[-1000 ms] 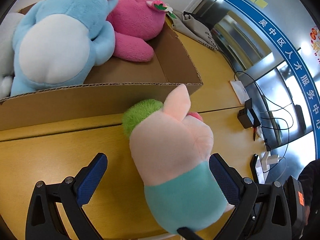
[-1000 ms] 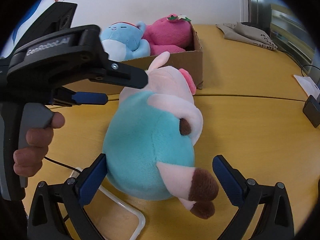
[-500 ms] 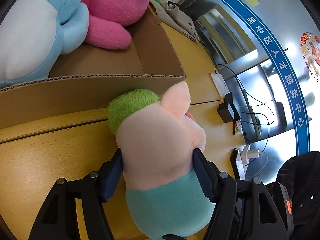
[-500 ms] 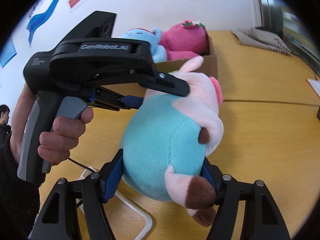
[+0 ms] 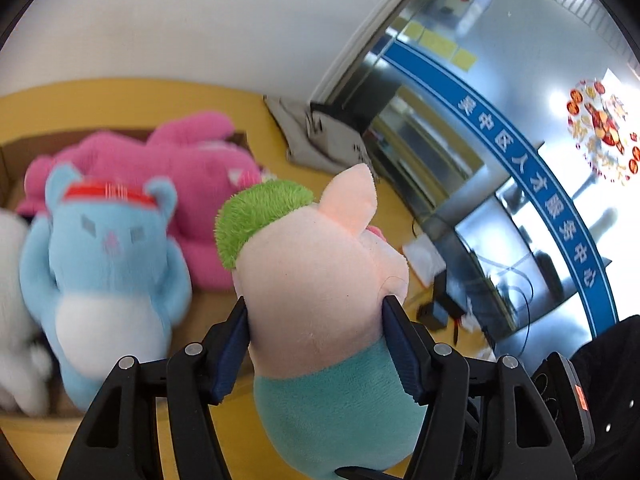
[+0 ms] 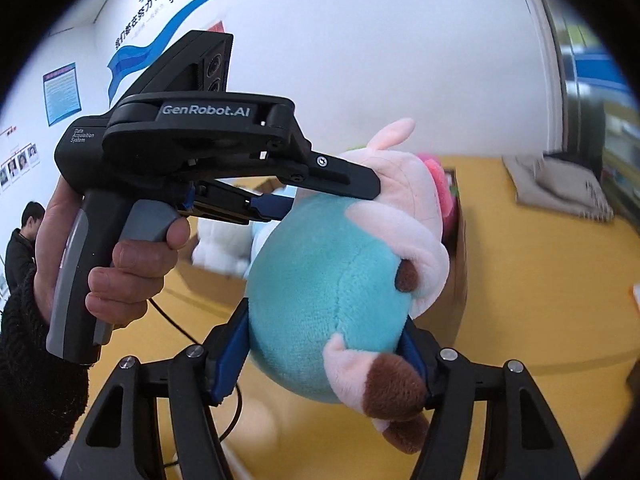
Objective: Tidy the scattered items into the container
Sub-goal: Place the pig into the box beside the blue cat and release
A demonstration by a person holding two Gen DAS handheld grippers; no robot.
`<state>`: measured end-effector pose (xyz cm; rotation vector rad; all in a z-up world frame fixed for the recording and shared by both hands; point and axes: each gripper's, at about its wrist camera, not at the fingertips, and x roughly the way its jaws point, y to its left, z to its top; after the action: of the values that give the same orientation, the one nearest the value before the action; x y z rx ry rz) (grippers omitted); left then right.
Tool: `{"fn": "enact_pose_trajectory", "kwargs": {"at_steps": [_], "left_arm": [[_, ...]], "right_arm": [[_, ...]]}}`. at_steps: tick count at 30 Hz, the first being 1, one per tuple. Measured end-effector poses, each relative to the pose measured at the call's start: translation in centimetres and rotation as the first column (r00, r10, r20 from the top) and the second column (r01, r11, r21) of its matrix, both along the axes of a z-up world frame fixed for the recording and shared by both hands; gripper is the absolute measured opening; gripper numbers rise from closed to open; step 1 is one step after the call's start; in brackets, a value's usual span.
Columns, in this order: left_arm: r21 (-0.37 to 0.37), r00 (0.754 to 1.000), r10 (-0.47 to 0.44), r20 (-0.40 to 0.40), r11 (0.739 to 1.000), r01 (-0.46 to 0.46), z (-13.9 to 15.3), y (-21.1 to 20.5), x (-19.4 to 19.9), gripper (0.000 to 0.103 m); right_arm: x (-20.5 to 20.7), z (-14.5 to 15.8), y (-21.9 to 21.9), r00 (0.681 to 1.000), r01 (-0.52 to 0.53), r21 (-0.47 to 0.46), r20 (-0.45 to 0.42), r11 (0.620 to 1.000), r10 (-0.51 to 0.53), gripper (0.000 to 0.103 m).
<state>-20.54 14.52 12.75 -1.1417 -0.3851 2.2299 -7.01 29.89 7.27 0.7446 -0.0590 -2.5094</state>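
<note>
A pig plush [image 5: 320,280] with a pink head, green tuft and teal body hangs in the air, gripped from both ends. My left gripper [image 5: 315,304] squeezes its pink head, jaws still closing, pads dented into the fur. My right gripper [image 6: 326,320] presses on the teal belly [image 6: 332,280] near the brown feet, its jaws closing too. Below and left in the left wrist view lies the cardboard box [image 5: 24,144] holding a blue plush [image 5: 108,264], a pink plush [image 5: 180,184] and a white plush [image 5: 16,280]. A hand [image 6: 120,264] holds the left gripper's handle.
The yellow table [image 6: 540,300] stretches to the right of the box corner [image 6: 460,240]. A folded grey cloth [image 5: 320,140] lies beyond the box. A black adapter with cables [image 5: 436,312] sits at the table's right. A person [image 6: 20,240] stands far off by the wall.
Both grippers went from wide open around the pig plush to pressed onto it. They then lifted it off the table, and the box now shows from above.
</note>
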Motion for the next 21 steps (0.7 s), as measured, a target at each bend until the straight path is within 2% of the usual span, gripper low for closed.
{"fn": "enact_pose_trajectory", "kwargs": {"at_steps": [2,5,9,10,12,15,21], "left_arm": [[-0.039,1.000,0.015,-0.013,0.999,-0.016,0.1,0.1,-2.6,0.068],[-0.101,0.999,0.032,-0.013,0.994,-0.033,-0.6,0.2,-6.5,0.068],[-0.163,0.993,0.033,0.116,0.987,-0.013,-5.6,1.1,-10.7,0.068],[-0.175,0.990,0.022,0.142,0.985,0.004,-7.1,1.4,-11.2,0.068],[-0.229,0.993,-0.013,0.117,0.973,0.040,-7.9,2.5,-11.0,0.068],[-0.300,0.995,-0.027,0.093,0.952,0.054,-8.5,3.7,-10.7,0.069],[-0.288,0.995,-0.033,0.098,0.956,0.060,-8.9,3.8,-10.3,0.070]], "right_arm": [[-2.7,0.6,-0.2,1.000,-0.009,-0.006,-0.023,1.000,0.009,0.065],[-7.1,-0.4,-0.6,1.000,-0.016,-0.009,-0.016,1.000,0.016,0.065],[-10.8,-4.4,-1.4,0.997,0.007,0.039,0.082,0.999,-0.010,0.066],[-11.2,-5.5,-1.4,0.992,0.017,0.052,0.120,0.999,-0.023,0.066],[-11.7,-7.6,-1.5,0.981,0.036,0.080,0.189,0.996,-0.051,0.067],[-11.1,-8.1,-1.9,0.983,0.034,0.149,0.174,0.988,-0.060,0.067],[-8.5,-3.8,1.3,0.989,0.063,-0.033,0.137,0.997,-0.058,0.067]]}}
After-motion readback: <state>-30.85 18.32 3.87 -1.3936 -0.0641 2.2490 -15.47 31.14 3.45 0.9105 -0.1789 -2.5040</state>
